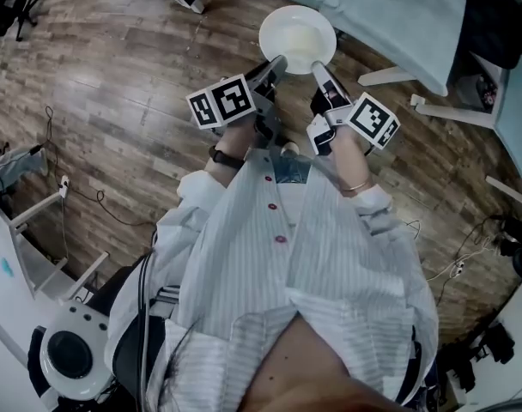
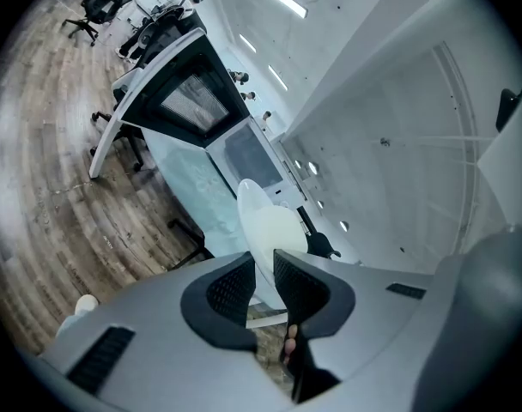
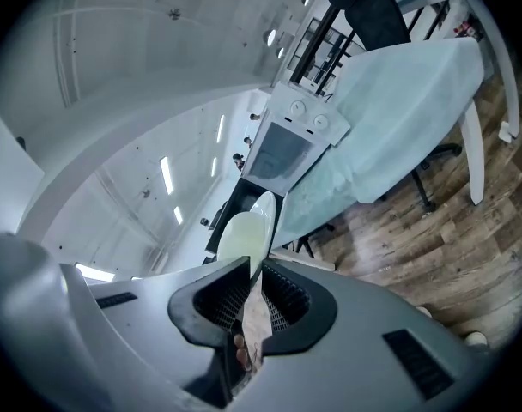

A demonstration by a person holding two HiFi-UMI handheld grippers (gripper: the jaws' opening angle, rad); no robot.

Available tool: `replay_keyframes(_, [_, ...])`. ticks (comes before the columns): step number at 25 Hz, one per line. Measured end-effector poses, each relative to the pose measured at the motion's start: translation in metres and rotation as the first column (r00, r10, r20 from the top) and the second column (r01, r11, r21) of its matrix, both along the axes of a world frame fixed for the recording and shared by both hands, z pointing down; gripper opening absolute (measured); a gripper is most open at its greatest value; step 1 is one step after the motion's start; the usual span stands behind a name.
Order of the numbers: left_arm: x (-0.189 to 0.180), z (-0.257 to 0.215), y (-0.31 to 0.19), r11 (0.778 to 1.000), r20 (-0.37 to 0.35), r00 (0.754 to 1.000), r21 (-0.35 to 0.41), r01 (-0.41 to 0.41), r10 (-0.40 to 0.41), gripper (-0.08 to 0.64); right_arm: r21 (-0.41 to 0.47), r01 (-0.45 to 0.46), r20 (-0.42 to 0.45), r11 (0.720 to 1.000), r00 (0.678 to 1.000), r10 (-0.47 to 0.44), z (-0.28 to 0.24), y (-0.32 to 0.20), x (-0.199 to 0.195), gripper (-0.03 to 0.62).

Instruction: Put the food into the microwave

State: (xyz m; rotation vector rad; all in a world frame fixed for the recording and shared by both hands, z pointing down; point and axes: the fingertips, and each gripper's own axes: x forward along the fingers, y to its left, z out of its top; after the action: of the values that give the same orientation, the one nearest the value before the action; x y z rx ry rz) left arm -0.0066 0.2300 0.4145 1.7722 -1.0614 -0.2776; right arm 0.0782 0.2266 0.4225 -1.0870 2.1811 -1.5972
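Observation:
A white plate with pale yellowish food on it hangs level above the wooden floor, in front of my body. My left gripper is shut on its near-left rim and my right gripper is shut on its near-right rim. In the left gripper view the plate runs edge-on out of that gripper. The right gripper view has the plate pinched in that gripper. Ahead, a white microwave with two knobs stands on a cloth-covered table. A dark windowed panel beside it looks like its open door.
The table with the pale cloth lies just beyond the plate, its white legs reaching onto the floor. Cables trail over the floor at left. Office chairs stand far off. A white machine is at my lower left.

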Motion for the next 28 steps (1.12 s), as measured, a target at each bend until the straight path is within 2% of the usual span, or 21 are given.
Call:
replay_keyframes(7, [-0.036,0.000,-0.076,0.999,0.000,0.999,0.005,-0.045,0.045,0.061,-0.001,-0.047,0.000,0.999,0.999,0.047,0.001,-0.073,-0.036,0.058])
replay_keyframes(16, [-0.040,-0.001,-0.089,0.993,0.005,0.993,0.028,-0.117,0.117,0.061,0.019,-0.120,-0.005,0.993,0.993,0.120,-0.001,-0.079,-0.039,0.058])
replay_keyframes(23, [-0.037,-0.003,-0.086,0.990,0.001,0.990,0.017,-0.139,0.139,0.061,-0.020,-0.157,-0.008,0.987,0.988,0.157,-0.002,-0.074,-0.036,0.058])
replay_keyframes(28, [-0.052,0.009,-0.124,0.990,0.000,0.990,0.000,-0.140,0.140,0.061,-0.018,-0.145,-0.001,0.989,0.989,0.145,0.010,-0.113,-0.052,0.058])
